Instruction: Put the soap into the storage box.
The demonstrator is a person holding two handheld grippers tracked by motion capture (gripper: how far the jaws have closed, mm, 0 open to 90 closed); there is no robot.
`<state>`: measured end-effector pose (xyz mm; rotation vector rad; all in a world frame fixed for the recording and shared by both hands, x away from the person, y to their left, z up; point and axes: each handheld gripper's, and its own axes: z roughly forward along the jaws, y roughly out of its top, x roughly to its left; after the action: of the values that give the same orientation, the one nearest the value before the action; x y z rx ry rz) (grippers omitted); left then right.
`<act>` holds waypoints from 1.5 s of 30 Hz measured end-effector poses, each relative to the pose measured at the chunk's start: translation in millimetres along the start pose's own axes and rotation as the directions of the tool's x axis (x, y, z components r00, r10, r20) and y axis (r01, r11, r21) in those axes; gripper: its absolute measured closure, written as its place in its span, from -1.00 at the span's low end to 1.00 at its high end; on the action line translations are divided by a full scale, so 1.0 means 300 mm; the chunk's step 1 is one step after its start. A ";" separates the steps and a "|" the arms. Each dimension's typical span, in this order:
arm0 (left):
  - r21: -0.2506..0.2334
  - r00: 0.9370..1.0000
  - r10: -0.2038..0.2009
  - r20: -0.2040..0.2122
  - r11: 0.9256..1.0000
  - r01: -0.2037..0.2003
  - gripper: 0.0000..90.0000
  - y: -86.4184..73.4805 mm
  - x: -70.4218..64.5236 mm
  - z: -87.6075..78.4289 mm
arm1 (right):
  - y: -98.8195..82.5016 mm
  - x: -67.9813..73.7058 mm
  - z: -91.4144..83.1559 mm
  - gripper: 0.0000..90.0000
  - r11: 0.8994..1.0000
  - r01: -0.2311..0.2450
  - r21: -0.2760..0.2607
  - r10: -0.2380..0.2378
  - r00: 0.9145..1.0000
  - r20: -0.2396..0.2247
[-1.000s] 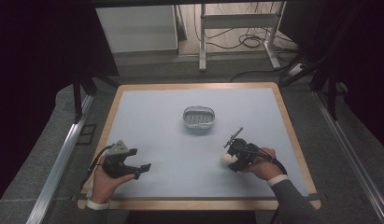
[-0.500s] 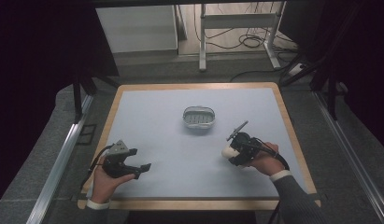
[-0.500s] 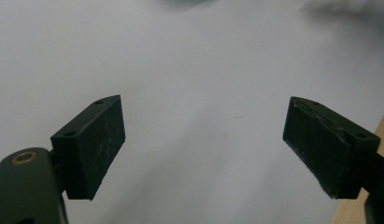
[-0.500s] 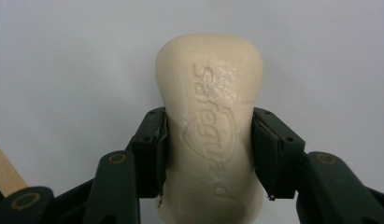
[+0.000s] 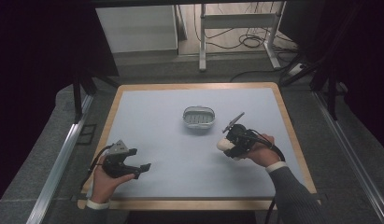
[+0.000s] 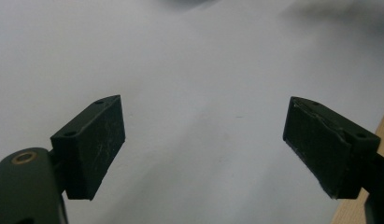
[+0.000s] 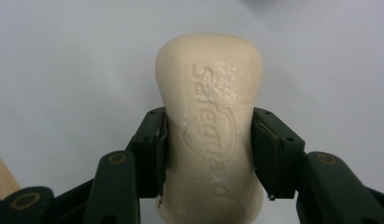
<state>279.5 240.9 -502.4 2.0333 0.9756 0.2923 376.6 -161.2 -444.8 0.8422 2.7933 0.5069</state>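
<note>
High view, dish: a small grey slotted dish (image 5: 198, 116) sits at mid-table (image 5: 161, 107); landmark for all below.
High view, right gripper: the right gripper (image 5: 230, 141) is just right of and nearer than the dish, carrying a pale soap (image 5: 223, 145).
High view, left gripper: the left gripper (image 5: 133, 169) is well apart from the dish, toward the near left corner.
Left gripper view: jaws spread wide, nothing between them, bare table under them.
Right gripper view: jaws clamp the soap (image 7: 210, 135) at its waist, lettered face up; a grey edge at the top may be the dish.
Judged step: carry soap to dish.
Advice: grip is central and even; lower the soap flat and lengthwise into the dish, clear of the rim, then release gently.
</note>
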 end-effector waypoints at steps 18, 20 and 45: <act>-0.003 1.000 0.002 0.005 1.000 -0.002 -0.70 0.002 -0.004 -0.002 | 0.122 -0.034 -0.052 0.10 0.999 0.029 -0.037 -0.029 1.000 0.004; 0.000 1.000 0.003 0.007 1.000 -0.003 -0.70 0.002 -0.004 -0.001 | 0.130 -0.035 -0.057 0.10 0.998 0.040 -0.042 -0.040 0.999 -0.001; -0.002 0.999 0.001 0.046 1.000 -0.001 -0.71 -0.002 0.003 0.008 | 0.201 -0.097 -0.025 0.10 0.999 0.031 -0.040 -0.031 0.999 -0.008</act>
<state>280.9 240.3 -504.5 2.0297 0.9456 0.2464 428.9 -132.4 -413.5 0.7895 2.7894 0.5607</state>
